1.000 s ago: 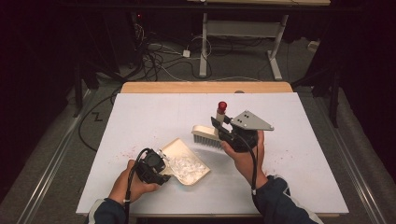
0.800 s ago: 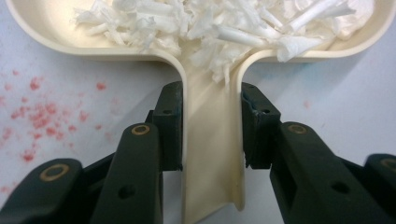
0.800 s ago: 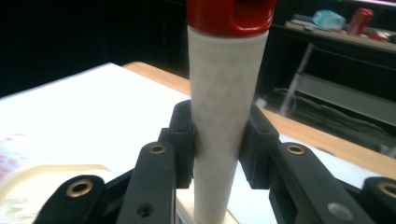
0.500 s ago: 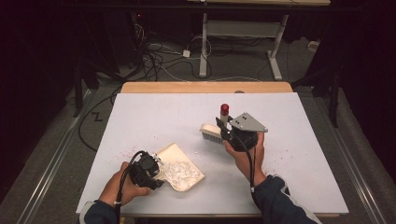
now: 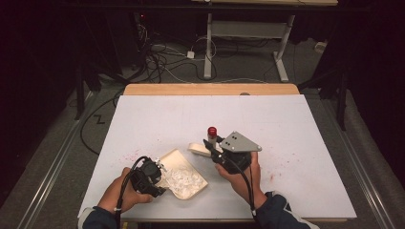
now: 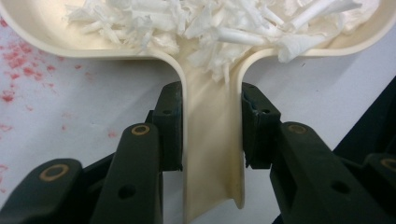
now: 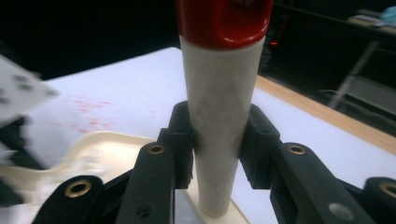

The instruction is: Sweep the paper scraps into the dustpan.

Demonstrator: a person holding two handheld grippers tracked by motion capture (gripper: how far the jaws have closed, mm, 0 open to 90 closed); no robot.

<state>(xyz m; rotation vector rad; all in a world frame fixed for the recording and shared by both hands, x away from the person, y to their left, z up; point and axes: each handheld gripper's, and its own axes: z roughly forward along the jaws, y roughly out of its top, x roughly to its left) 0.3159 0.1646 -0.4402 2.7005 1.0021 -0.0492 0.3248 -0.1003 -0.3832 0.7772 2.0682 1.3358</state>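
A cream dustpan (image 5: 192, 187) full of white shreds (image 5: 180, 178) lies on the white table (image 5: 286, 119) near its front edge. My left gripper (image 5: 158, 182) is shut on the dustpan's handle (image 6: 212, 140), a pad pressed to each side, and the shreds (image 6: 210, 28) are piled just beyond. My right gripper (image 5: 215, 153) is shut on the cream handle (image 7: 219, 116) of a brush that ends in a red cap (image 7: 224, 18). The handle stands upright with the cap (image 5: 212, 130) on top. The brush head (image 5: 197, 149) sits just right of the dustpan's far rim (image 7: 100, 140).
Faint red specks mark the table left of the dustpan (image 5: 136, 155) and to the right of my right hand (image 5: 286, 164). A wooden strip (image 5: 210, 89) runs along the table's far edge. Cables and a desk frame (image 5: 210, 43) lie on the dark floor beyond.
My right gripper has carried the brush left and toward the person, bringing its head close to the dustpan's rim. The left hand and the dustpan have barely shifted.
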